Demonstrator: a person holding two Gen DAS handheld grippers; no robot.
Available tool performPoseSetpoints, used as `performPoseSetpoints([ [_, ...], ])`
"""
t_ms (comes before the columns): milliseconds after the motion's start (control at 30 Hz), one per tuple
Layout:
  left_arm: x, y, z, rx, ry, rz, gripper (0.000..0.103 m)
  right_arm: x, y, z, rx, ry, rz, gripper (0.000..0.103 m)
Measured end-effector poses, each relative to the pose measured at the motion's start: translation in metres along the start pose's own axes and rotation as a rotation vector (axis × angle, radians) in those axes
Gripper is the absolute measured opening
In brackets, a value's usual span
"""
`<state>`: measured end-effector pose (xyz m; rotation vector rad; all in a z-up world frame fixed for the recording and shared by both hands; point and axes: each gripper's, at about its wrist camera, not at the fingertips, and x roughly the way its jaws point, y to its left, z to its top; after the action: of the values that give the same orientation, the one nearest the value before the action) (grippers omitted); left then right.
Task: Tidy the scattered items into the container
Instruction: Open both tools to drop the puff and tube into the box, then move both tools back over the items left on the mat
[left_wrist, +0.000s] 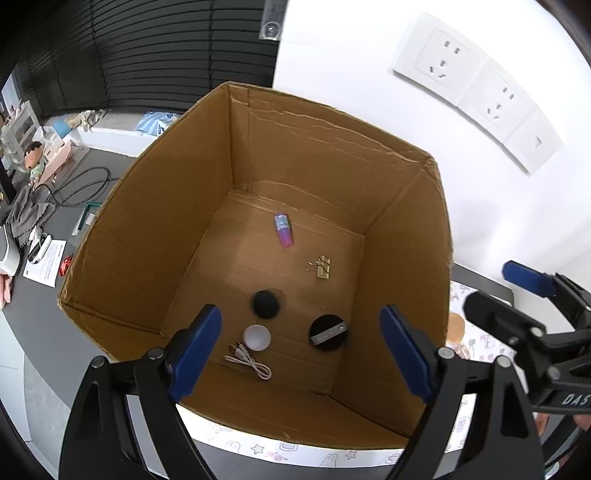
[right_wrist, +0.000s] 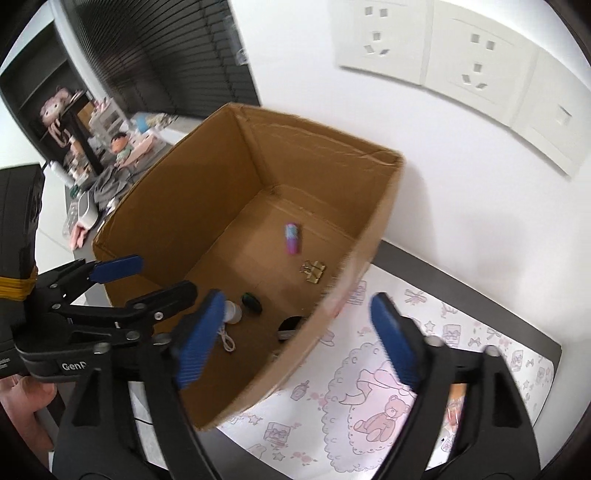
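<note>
We see the cardboard box (left_wrist: 147, 221) standing open on the patterned mat (right_wrist: 424, 369), close to the white wall with sockets (left_wrist: 480, 99). Our left gripper (left_wrist: 301, 350) hovers over the box opening, fingers spread wide, holding nothing. Our right gripper (right_wrist: 295, 339) is just beside the box's right wall, over the mat, also spread and empty.

On the box floor: a purple tube (left_wrist: 283, 229) toward the back, a gold binder clip (left_wrist: 321, 266) near it, a black round object (left_wrist: 265, 304) blurred at centre, a white cap (left_wrist: 256, 336), a white cable (left_wrist: 247, 363) touching or just beside the cap, and a black round lid (left_wrist: 328, 331) to the right.
</note>
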<state>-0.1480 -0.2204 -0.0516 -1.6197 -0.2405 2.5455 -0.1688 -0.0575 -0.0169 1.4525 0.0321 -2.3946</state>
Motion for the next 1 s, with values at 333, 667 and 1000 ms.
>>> performPoseSetpoints([
  [333,-0.006,-0.053,-0.005,0.079,-0.008,-0.009,0.094,-0.019,-0.051,-0.028,0.088,0.006,-0.039,0.103],
  [667,-0.007,-0.129,-0.017,0.180,-0.011,-0.017,0.094,-0.049,-0.098,-0.058,0.139,-0.021,-0.090,0.103],
  [1000,0.010,-0.203,-0.047,0.270,0.032,-0.052,0.094,-0.075,-0.164,-0.099,0.241,-0.020,-0.136,0.103],
])
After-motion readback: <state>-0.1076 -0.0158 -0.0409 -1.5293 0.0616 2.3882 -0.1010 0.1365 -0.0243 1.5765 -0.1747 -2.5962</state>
